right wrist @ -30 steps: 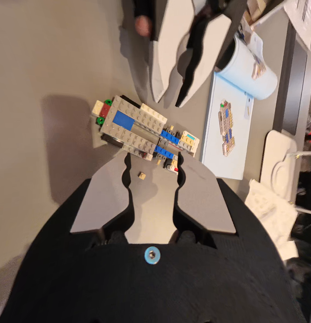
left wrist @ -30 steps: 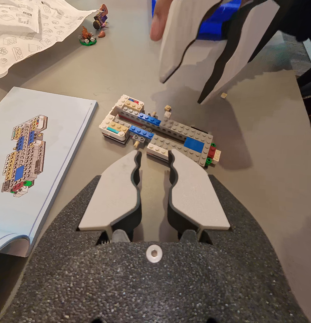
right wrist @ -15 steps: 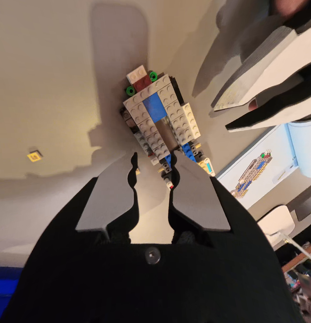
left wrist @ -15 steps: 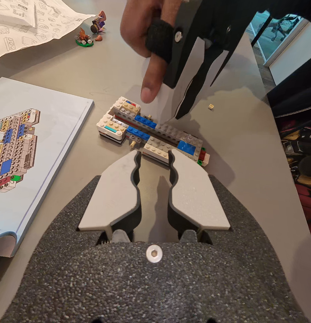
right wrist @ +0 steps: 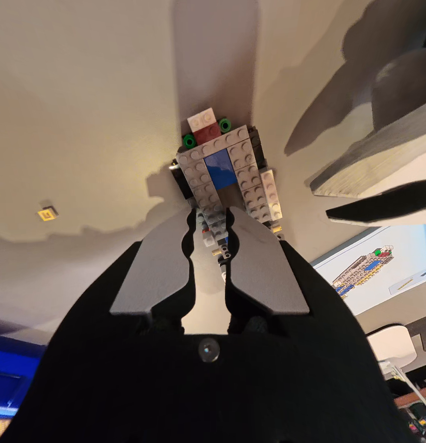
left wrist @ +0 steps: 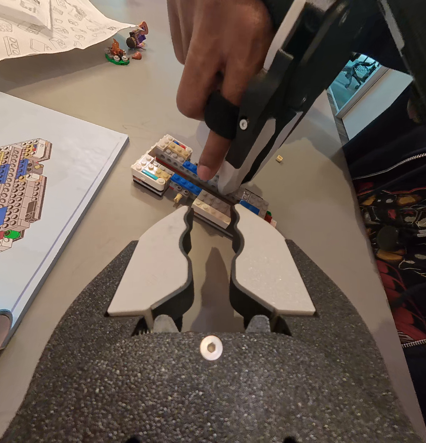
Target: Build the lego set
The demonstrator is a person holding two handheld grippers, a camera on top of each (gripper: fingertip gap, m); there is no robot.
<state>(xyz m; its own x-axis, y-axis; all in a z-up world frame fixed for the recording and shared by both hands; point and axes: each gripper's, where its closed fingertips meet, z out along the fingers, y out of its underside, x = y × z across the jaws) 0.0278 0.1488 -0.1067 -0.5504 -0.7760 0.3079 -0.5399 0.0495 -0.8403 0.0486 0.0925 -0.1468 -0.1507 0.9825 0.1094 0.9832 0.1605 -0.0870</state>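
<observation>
The left gripper (left wrist: 212, 211) hangs low over the smooth grey-beige table (left wrist: 310, 251), its two pale fingers partly apart with nothing between them. The long, flat toy-brick model of grey, blue, cream and white pieces (left wrist: 159, 167) lies on the table just beyond its fingertips. The right wrist view shows those tips beside the model rather than around it. From the far side the right gripper (right wrist: 210, 213), held by a person's hand (left wrist: 219, 60), comes down onto the middle of the model. Its fingers are drawn in close against either side of a narrow grey studded strip and appear to pinch it. The model rests flat, a red, white and green cluster at its end to the right of the left gripper. A single small tan square piece (left wrist: 279, 158) lies loose beyond and right of it. To the left gripper's left lies an open pale-blue booklet (left wrist: 63, 167) picturing a similar build. Farther off are a crumpled white printed sheet (left wrist: 39, 28) and a few small brown and green figure pieces (left wrist: 125, 50). Past the table's right edge are dark patterned cloth and a glimpse of floor.
</observation>
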